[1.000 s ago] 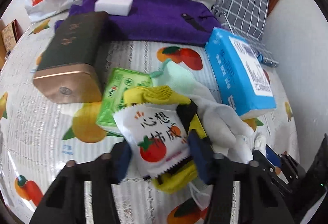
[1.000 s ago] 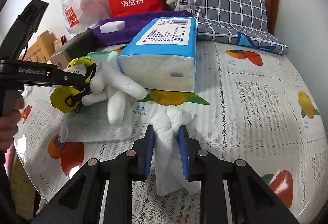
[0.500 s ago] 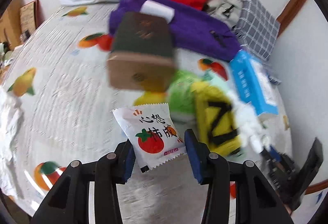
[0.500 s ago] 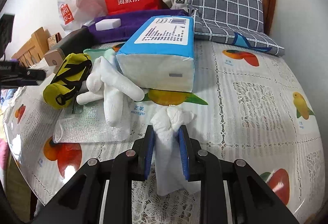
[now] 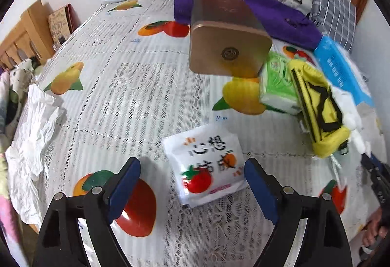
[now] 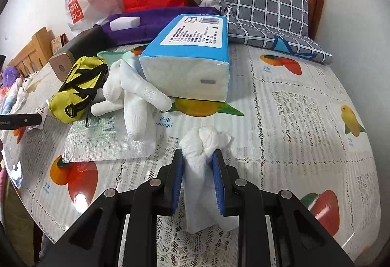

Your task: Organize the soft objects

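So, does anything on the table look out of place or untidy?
Yes. The brown-ended box lies on its side, and white gloves sprawl over a mesh cloth beside the yellow pouch.

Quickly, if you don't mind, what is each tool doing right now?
Left tool: open, holding nothing; tissue packet lies between its fingers.
Right tool: closed on a white tissue.

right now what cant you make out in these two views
- Left wrist view: the white gloves are mostly hidden behind the yellow pouch.
- Left wrist view: the blue tissue pack is blurred near the rim, so its print is unreadable.
- Right wrist view: the label text on the blue tissue pack is too small to read.
- Right wrist view: the lower end of the white tissue disappears behind the right gripper.
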Demonstrator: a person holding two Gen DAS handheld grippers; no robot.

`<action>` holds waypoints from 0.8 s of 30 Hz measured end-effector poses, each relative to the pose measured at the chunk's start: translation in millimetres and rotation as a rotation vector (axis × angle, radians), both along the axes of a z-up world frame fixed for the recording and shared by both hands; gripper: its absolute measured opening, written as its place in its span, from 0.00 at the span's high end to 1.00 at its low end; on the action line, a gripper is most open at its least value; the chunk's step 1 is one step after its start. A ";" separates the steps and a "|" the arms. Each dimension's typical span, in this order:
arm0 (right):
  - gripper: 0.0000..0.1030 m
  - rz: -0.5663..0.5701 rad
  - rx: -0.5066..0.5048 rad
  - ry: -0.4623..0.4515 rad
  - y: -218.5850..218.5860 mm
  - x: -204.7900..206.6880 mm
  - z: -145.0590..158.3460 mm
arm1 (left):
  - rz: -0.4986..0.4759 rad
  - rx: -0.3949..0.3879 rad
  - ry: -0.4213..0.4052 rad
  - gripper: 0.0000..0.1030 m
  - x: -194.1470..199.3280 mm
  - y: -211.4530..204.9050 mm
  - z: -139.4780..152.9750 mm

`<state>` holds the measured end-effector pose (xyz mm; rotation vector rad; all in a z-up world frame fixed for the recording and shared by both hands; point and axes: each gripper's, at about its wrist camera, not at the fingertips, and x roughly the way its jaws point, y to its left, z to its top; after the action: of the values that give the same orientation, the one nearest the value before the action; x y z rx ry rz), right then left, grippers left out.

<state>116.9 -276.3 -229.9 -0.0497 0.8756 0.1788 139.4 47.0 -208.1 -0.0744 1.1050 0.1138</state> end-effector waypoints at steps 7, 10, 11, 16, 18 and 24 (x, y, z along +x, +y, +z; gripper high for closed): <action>0.77 -0.001 -0.005 0.013 0.4 0.6 1.0 | -0.058 0.035 -0.064 0.23 -2.9 -19.0 -3.6; 0.77 0.000 -0.008 0.018 0.9 1.6 1.4 | -0.067 0.032 -0.086 0.46 -4.6 -18.9 0.2; 0.77 0.000 -0.008 0.020 0.8 2.1 1.4 | -0.067 0.027 -0.085 0.48 -4.6 -18.1 0.6; 0.77 0.000 -0.011 0.029 1.3 3.2 2.2 | -0.068 0.006 -0.087 0.55 -4.8 -14.6 2.5; 0.77 0.002 -0.009 0.033 1.0 3.5 2.5 | -0.071 -0.012 -0.083 0.56 -4.6 -12.8 3.2; 0.77 0.005 0.019 0.044 -3.1 1.2 7.1 | -0.073 -0.093 -0.075 0.67 -4.7 -5.0 7.8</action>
<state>118.1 -279.5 -222.8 -0.0306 0.9179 0.1933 134.7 42.0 -200.3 -0.1202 1.0370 -0.0054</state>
